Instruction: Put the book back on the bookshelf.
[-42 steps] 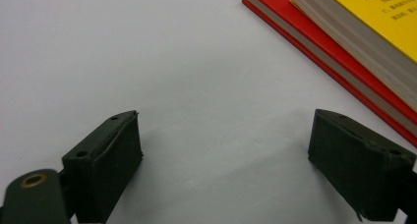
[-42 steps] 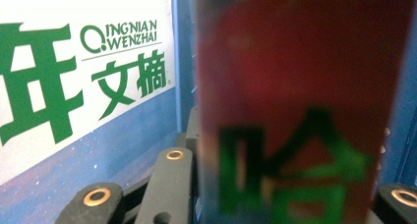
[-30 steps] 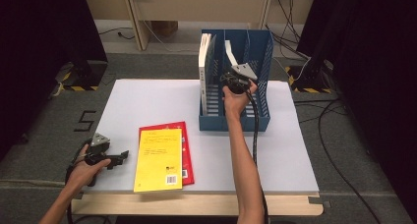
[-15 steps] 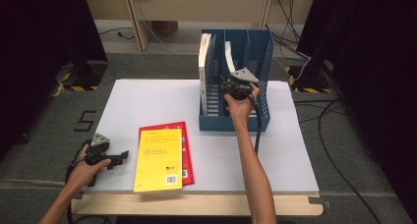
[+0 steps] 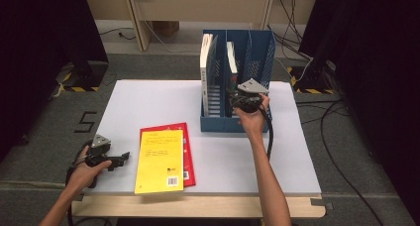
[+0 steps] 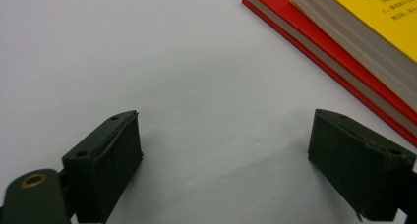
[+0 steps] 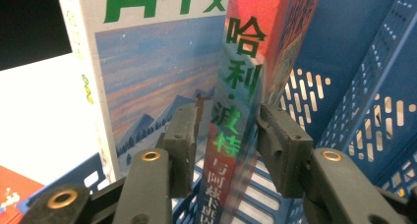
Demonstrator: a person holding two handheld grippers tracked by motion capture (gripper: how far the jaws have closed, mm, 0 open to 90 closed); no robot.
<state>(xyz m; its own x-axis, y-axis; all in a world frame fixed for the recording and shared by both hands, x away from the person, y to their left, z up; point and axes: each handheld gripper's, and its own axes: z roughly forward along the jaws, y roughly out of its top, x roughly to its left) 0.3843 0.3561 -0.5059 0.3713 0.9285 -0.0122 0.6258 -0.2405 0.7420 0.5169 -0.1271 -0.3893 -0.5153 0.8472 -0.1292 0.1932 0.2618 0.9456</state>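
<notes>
The step in hand looks like shelving books: the right gripper (image 5: 243,103), just right of centre in the high view, stands at the blue file rack (image 5: 257,57) with its jaws either side of a red-spined book (image 7: 241,86) that stands upright in the rack's middle slot. In the right gripper view the jaws flank the spine closely — they appear to be clamped on it, though the contact is hard to confirm from that angle. A second book with a mountain cover (image 7: 147,81) stands in the slot to the left in that frame.

The left gripper (image 5: 116,159) rests low at the lower left of the high view, jaws spread wide with nothing between them over the white table (image 5: 148,102). Just to its right lie the yellow book (image 5: 161,159) on top of the red book (image 5: 186,151), flat, near the table's front edge.

The next move, I judge, is to let the standing book go once it is settled, then fetch the yellow one — which calls for lifting an edge off the stack first.
</notes>
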